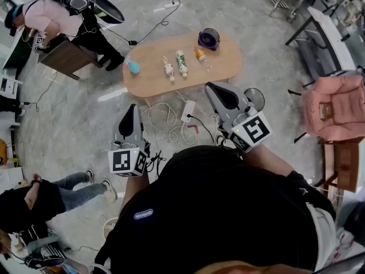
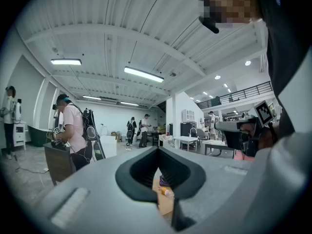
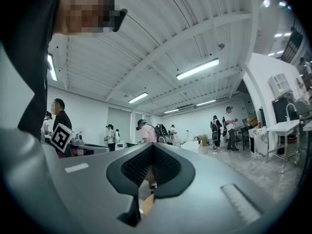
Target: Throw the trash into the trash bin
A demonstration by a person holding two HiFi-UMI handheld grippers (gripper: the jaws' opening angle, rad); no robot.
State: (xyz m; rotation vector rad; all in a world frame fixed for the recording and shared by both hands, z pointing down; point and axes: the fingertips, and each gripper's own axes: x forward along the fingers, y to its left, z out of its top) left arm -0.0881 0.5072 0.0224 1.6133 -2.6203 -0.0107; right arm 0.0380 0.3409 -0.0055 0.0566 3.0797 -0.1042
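A low wooden table (image 1: 154,83) stands on the floor ahead of me. On it lie a teal bottle (image 1: 133,67), a white bottle (image 1: 168,68), a green-and-white bottle (image 1: 181,63) and an orange bottle (image 1: 200,56). A purple trash bin (image 1: 209,38) stands at the table's far right end. My left gripper (image 1: 132,109) is held level well short of the table, jaws shut and empty. My right gripper (image 1: 211,87) hangs nearer the table's front edge, also shut with nothing in it. Through the slot under the left gripper's (image 2: 157,151) jaws I glimpse the orange bottle (image 2: 165,192) and the bin (image 2: 164,181).
A power strip (image 1: 187,111) and loose cables lie on the floor between me and the table. A pink armchair (image 1: 333,107) is at the right. One person stands by a dark wooden stand (image 1: 64,57) at the far left, another person (image 1: 34,201) sits at the lower left.
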